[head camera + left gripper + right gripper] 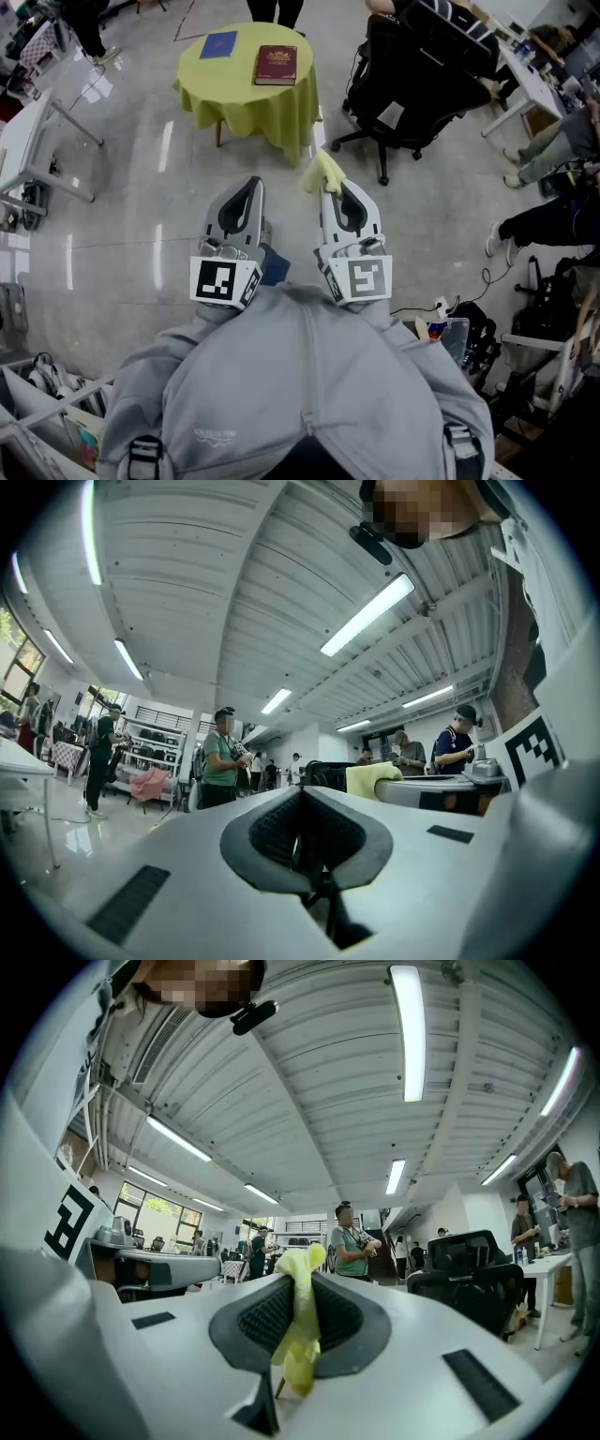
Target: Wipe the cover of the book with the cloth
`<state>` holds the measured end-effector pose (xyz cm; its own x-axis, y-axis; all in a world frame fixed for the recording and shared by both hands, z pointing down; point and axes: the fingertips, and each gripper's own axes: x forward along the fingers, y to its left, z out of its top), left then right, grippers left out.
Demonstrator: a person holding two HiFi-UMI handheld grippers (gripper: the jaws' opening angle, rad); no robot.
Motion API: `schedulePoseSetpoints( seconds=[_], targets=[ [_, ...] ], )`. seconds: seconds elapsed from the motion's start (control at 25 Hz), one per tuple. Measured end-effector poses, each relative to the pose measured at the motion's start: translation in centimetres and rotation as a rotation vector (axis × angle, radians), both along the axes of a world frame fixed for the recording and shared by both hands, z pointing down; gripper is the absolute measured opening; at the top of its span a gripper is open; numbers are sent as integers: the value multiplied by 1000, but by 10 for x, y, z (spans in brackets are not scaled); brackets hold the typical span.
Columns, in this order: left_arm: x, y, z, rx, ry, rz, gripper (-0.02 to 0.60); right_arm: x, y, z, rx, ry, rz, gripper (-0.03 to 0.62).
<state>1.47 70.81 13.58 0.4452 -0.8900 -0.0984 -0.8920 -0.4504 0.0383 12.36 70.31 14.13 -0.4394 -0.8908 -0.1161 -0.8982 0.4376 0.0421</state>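
Right gripper (330,190) is clamped on the cloth (323,172), and a yellow tuft sticks out past the jaw tips. Left gripper (251,185) has its jaws together with nothing between them. Both are held close to the chest and point forward. The red book (276,65) lies closed on the table (281,112), well ahead, near a blue book (218,44). Progress: cloth in hand only. Approach and wiping are all still to do.
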Motion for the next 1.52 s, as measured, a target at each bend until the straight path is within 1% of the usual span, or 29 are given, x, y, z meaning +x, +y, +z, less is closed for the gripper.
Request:
schedulePoseSetpoints(
  seconds=[0.16, 0.28, 0.36, 0.48, 0.6, 0.88, 1.0, 1.2, 1.52],
  targets=[
    [-4, -58, 1, 34, 8, 32, 18, -8, -54, 3, 11, 6, 5, 56],
    [-11, -109, -6, 33, 13, 52, 18, -15, -105, 1, -1, -1, 23, 57],
    [-18, -147, -12, 31, 4, 64, 18, -21, -143, -2, -11, -8, 34, 57],
    [-22, -206, -13, 18, -10, 93, 18, -27, -198, 1, -32, -12, 60, 57],
    [-25, -264, -7, -1, -8, 118, 18, -31, -253, 9, -59, -11, 81, 57],
    [-43, -366, 12, -44, -9, 159, 18, -53, -352, 22, -83, -9, 109, 57],
    [-48, -393, 15, -47, -9, 182, 18, -61, -376, 23, -84, -4, 121, 57],
    [-52, -423, 21, -51, 9, 218, 18, -64, -402, 25, -89, 8, 162, 57],
    [-65, -445, 28, -73, 32, 215, 18, -69, -424, 23, -91, 26, 174, 57]
  ],
)
